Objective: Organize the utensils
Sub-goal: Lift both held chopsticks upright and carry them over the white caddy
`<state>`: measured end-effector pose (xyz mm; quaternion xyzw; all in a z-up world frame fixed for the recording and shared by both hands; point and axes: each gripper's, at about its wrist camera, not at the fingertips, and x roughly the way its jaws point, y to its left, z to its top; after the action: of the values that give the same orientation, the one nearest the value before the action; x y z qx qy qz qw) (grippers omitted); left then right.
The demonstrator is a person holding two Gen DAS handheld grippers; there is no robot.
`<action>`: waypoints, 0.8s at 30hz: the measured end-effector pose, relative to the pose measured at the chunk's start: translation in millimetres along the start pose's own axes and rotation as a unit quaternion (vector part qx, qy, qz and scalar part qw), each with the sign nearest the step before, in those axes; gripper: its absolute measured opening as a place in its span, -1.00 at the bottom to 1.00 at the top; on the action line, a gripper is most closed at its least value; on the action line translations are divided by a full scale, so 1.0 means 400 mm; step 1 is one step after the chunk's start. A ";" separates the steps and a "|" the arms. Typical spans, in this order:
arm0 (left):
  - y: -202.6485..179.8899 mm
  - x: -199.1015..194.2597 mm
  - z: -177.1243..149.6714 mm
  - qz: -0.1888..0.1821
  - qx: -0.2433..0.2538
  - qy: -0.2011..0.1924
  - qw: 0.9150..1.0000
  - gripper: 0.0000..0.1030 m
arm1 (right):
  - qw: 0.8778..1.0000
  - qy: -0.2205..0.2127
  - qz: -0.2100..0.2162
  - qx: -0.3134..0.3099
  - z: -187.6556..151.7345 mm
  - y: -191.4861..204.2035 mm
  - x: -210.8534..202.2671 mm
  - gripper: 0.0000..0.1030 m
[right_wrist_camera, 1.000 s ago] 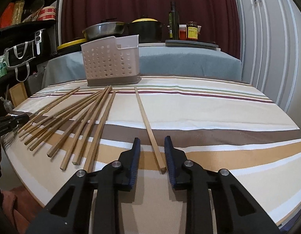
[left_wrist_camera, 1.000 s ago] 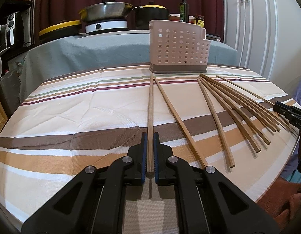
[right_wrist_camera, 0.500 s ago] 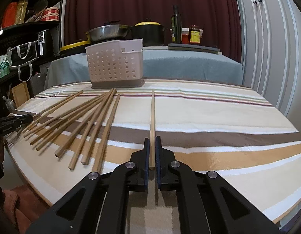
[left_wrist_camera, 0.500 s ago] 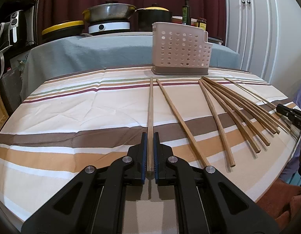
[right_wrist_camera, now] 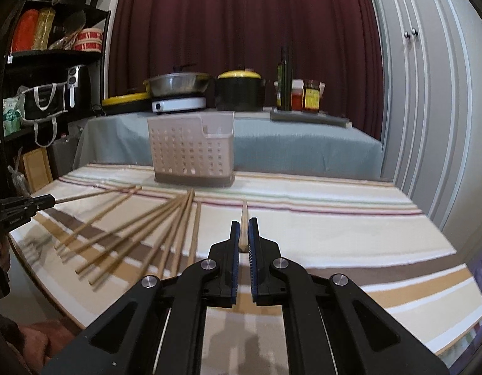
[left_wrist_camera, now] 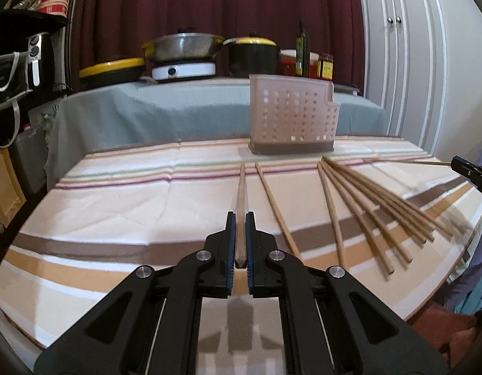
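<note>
writing: jar labels (right_wrist_camera: 310, 100) on the back table blurred, unreadable
caddy (left_wrist_camera: 293, 118): perforated, upright at far side of striped cloth (left_wrist_camera: 116, 206); contents not visible
left gripper (left_wrist_camera: 240, 218): fingers clamped on one chopstick (left_wrist_camera: 241, 193)
right gripper (right_wrist_camera: 244, 223): pinching another chopstick (right_wrist_camera: 243, 218)
loose chopsticks (left_wrist_camera: 375, 206): fanned on cloth, near caddy
</note>
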<state>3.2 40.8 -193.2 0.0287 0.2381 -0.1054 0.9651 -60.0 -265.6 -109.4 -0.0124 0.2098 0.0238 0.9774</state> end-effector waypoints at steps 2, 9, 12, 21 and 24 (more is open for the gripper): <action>-0.001 -0.021 0.023 0.003 -0.001 -0.014 1.000 -0.87 | 1.000 -0.013 -0.001 -0.002 0.027 0.005 -0.016 -0.88; 0.000 -0.090 0.129 0.011 -0.011 -0.048 0.999 -0.87 | 0.999 -0.048 -0.006 -0.002 0.125 0.016 -0.059 -0.88; 0.004 -0.111 0.174 0.018 -0.012 -0.054 0.998 -0.87 | 0.999 -0.043 -0.010 -0.004 0.163 0.017 -0.055 -0.88; 0.028 -0.083 0.268 0.025 -0.025 -0.028 0.999 -0.87 | 1.000 -0.025 -0.014 -0.002 0.250 0.007 0.013 -0.88; 0.032 -0.064 0.290 0.028 -0.027 -0.031 0.999 -0.87 | 1.000 -0.027 -0.015 -0.004 0.267 0.004 0.037 -0.88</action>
<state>36.3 45.8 -78.6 0.0058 0.2098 -0.0723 0.9750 -2.9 -259.8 -18.3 -0.0186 0.1827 0.0098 0.9829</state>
